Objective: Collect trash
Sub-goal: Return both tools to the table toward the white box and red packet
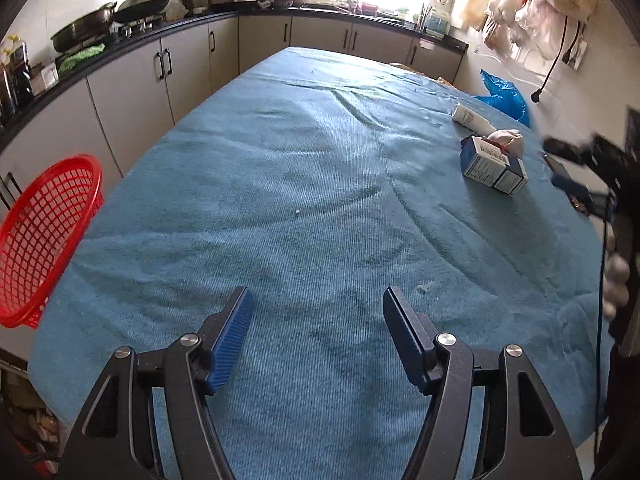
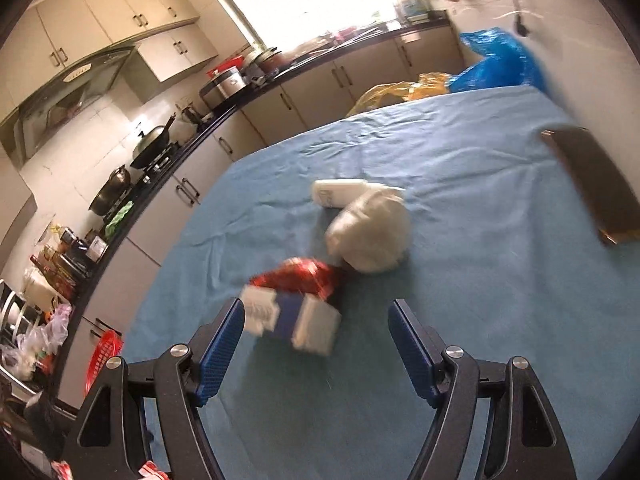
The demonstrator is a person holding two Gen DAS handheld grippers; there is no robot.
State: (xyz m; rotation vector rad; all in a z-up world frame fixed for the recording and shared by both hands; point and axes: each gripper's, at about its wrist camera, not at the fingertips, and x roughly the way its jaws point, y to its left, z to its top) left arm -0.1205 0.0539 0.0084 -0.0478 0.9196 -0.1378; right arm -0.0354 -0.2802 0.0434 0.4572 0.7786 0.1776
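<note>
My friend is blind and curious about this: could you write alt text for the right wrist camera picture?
The open right gripper hovers over a blue-covered table, its fingers pointed at a small heap of trash: a blue-and-white carton, a red wrapper, a crumpled white wad and a white bottle lying down. Kitchen cabinets and a bright window lie behind.

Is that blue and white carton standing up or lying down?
Lying down: the carton rests on its long side on the blue tablecloth.
</note>
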